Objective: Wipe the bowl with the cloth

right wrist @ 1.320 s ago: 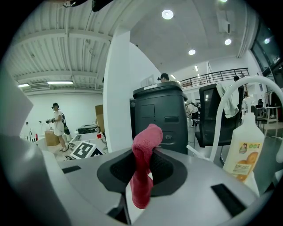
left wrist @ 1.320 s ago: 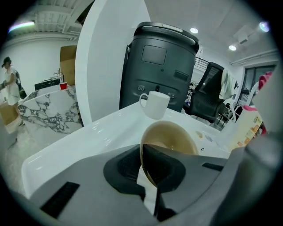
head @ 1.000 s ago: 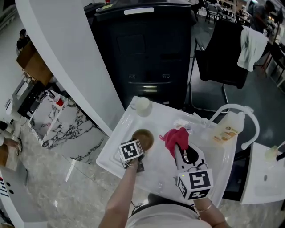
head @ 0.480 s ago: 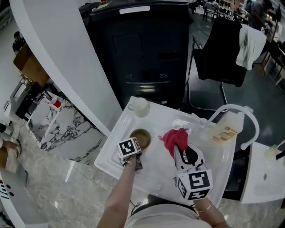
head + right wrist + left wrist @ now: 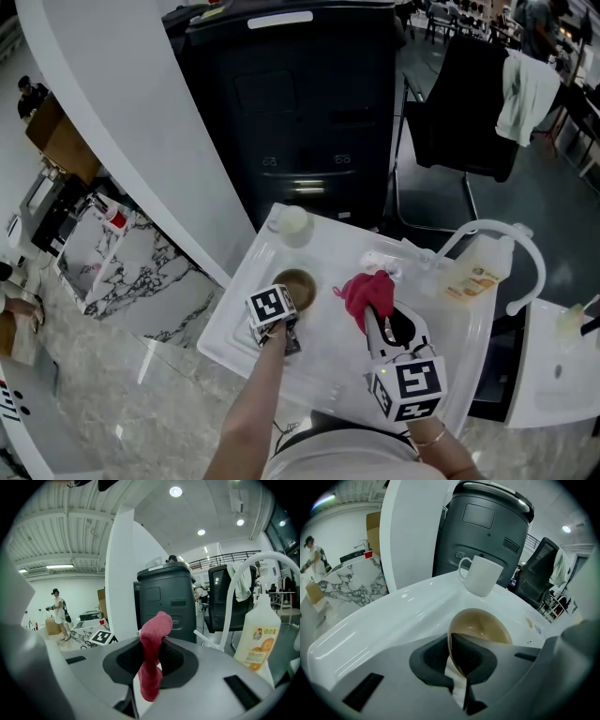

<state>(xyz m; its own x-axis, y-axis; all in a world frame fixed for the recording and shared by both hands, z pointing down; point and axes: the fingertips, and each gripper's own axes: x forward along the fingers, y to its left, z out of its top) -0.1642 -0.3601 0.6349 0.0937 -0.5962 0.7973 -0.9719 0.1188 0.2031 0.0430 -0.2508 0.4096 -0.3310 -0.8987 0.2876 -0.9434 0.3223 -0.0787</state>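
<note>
- The left gripper [image 5: 458, 674] pinches the near rim of the brown bowl [image 5: 480, 627], jaws nearly together, inside the white sink [image 5: 323, 366].
- The right gripper [image 5: 149, 670] clamps the red cloth [image 5: 366, 291], held just beside the bowl, not touching.
- 1 white mug [image 5: 483, 576] stands behind the bowl.

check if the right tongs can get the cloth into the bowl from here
Probably yes. The right tongs grip the red cloth just beside the bowl, with only bare white basin between them. The left tongs pinch the bowl's rim, leaving its inside open.
</note>
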